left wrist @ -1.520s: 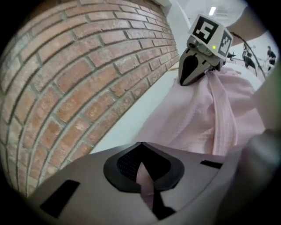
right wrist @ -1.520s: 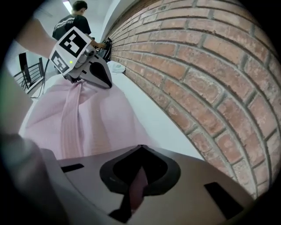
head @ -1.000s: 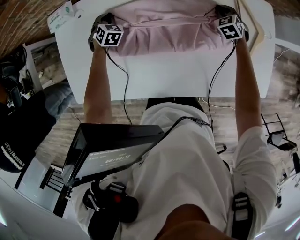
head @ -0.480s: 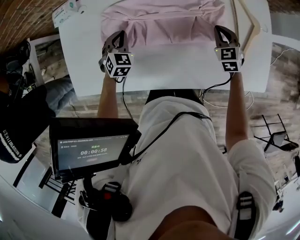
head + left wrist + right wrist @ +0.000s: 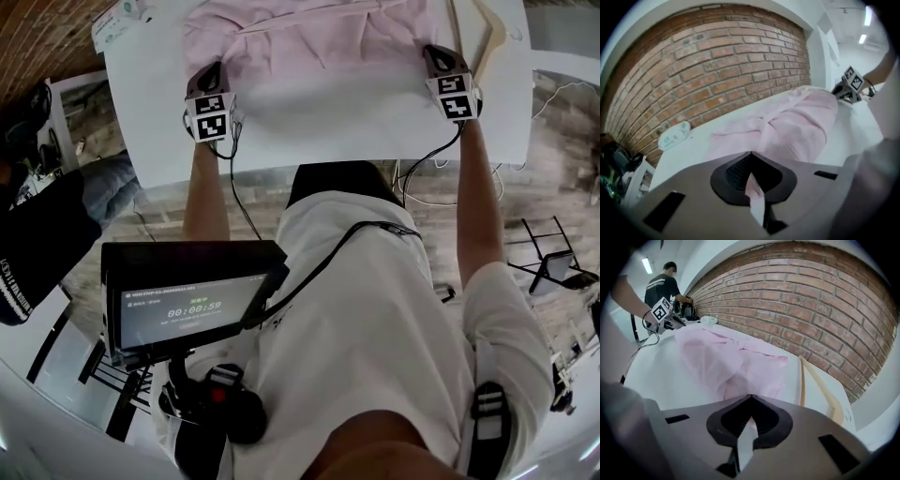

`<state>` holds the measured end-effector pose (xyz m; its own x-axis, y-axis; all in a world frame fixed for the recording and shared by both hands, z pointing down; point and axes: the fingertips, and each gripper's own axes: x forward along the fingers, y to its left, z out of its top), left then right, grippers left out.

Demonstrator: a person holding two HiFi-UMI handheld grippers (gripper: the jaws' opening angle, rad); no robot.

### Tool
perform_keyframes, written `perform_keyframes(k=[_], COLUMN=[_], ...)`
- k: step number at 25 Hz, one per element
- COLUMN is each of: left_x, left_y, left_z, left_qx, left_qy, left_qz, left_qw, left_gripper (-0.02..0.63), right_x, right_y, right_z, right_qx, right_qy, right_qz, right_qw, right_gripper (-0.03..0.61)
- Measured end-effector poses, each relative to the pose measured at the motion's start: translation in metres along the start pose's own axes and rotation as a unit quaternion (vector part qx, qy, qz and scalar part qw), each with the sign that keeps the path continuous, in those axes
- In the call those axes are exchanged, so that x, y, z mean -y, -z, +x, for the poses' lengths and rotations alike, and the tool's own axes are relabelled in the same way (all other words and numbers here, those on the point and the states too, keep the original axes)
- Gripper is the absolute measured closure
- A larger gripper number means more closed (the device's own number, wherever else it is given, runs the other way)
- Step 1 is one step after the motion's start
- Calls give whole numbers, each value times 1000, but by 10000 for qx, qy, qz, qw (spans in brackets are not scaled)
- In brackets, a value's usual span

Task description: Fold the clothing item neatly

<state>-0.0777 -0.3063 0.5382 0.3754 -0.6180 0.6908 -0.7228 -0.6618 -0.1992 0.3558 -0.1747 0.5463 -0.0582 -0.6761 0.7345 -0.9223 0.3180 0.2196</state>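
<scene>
A pale pink garment lies spread across the far half of the white table. My left gripper is shut on the garment's near left corner. In the left gripper view a strip of pink cloth is pinched between the jaws. On the near right corner my right gripper is shut too. In the right gripper view a pale fold of cloth sits in the closed jaws, with the rest of the garment stretching away from it.
A wooden hanger lies on the table right of the garment, close to my right gripper. A pack of wipes sits at the far left corner. A person in black stands left of the table. A brick wall backs it.
Both grippers have pulled the garment's near edge toward the table's front edge. The bunched cloth now lies flatter and more spread out.
</scene>
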Motion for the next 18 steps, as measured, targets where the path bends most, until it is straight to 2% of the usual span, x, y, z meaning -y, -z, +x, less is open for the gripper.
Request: perform_keyframes(k=[3,5,8,11,15,18], left_x=[-26,-27,-6,19,58,84], left_y=[-22,-22,-7,0,-20,-46], left_z=[-34,-48,-59,-73,-113,-130], left_qx=[493,516,348,341,721,1118], left_qy=[-413,-397,-131,54,140,256], left_qz=[-682,-667,-512,-729,-1065,-1014], left_qw=[9956,9956,9980,9967,9916,9882], left_gripper=[612,612,612,612,612,612], right_x=[10,15,8,-9,-39,-63], right_y=[-6,-15,-25,-35,-56,-85], right_z=[-14,-29,-49,-69,-112,-132], right_qx=[143,374,643,863,1276,1646], right_qy=[60,108,68,-5,-145,-326], right_qz=[80,217,381,397,300,268], right_qw=[9998,9990,9972,9955,9913,9855], right_gripper=[574,574,574,574,574,574])
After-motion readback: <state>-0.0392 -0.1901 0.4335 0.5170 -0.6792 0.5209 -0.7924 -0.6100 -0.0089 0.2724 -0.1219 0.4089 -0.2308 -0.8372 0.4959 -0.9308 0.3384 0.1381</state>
